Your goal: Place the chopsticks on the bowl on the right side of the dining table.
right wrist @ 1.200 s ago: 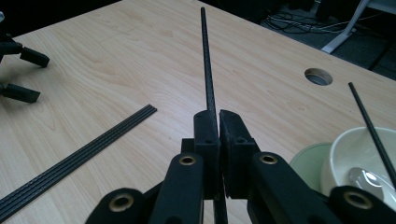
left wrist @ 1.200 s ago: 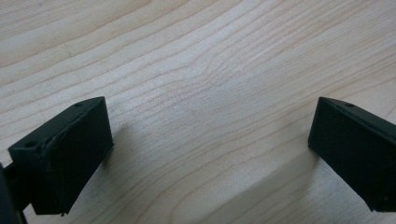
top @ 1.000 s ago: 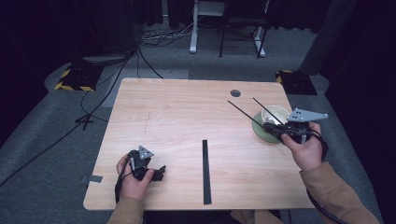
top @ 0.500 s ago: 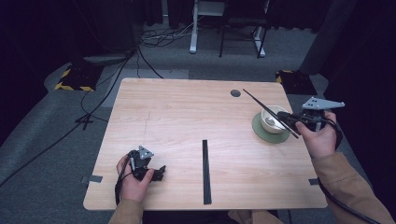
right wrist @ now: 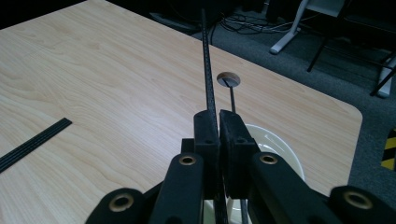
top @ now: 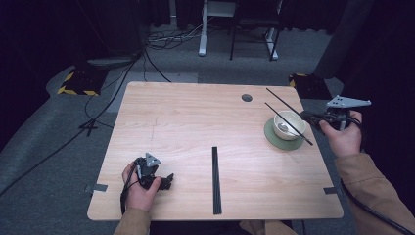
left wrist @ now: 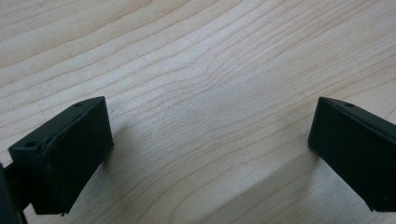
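My right gripper (top: 307, 116) hangs by the table's right edge, just right of a white bowl (top: 289, 123) on a green saucer (top: 274, 138). In the right gripper view it (right wrist: 218, 115) is shut on a thin black rod (right wrist: 208, 60) that points away over the table. That held rod (top: 286, 103) slants toward the far left. A second black rod (top: 288, 125) lies across the bowl's rim. At the near left, my left gripper (top: 166, 180) rests on the table in a hand. Its jaws (left wrist: 210, 144) stand wide open over bare wood.
A bundle of black rods (top: 215, 180) lies straight on the wooden table (top: 195, 117) near the front middle, also seen as a dark strip (right wrist: 32, 143). A round cable hole (top: 246, 98) sits at the far right. Cables and chair legs stand on the floor beyond.
My right gripper has moved right and slightly back with the rod, from over the bowl to beside the table's right edge. The left gripper has stayed put.
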Available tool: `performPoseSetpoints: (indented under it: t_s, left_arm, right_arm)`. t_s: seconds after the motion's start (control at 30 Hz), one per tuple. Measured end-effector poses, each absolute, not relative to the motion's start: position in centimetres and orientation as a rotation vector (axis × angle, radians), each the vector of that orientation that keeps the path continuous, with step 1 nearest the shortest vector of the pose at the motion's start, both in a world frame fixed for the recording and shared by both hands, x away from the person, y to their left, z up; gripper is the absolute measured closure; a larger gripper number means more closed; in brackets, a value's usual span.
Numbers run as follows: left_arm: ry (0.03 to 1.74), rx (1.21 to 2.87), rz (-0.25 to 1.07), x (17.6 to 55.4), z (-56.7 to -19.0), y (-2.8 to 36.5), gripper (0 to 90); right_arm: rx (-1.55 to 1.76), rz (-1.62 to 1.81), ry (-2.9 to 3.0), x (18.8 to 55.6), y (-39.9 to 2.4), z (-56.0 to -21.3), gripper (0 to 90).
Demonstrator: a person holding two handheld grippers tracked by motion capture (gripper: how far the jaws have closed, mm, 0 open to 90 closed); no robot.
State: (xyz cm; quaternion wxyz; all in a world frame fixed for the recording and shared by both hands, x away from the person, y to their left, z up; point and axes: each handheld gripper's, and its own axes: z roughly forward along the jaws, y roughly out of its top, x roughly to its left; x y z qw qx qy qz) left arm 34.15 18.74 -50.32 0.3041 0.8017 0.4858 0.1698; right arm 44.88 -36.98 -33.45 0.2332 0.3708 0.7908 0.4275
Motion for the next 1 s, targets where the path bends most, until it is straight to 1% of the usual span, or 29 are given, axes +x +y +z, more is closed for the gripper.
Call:
performPoseSetpoints:
  t_s: [0.47, 1.0]
  left_arm:
    - [1.285, 2.126, 0.449, 34.2, -50.3, 18.8, 0.0]
    - [1.287, 2.126, 0.447, 34.1, -50.3, 18.7, 0.0]
  right_arm:
    - [1.081, 1.121, 2.161, 47.0, -38.9, -34.9, 86.5]
    - [1.167, 1.061, 2.198, 49.3, -40.5, -39.3, 86.5]
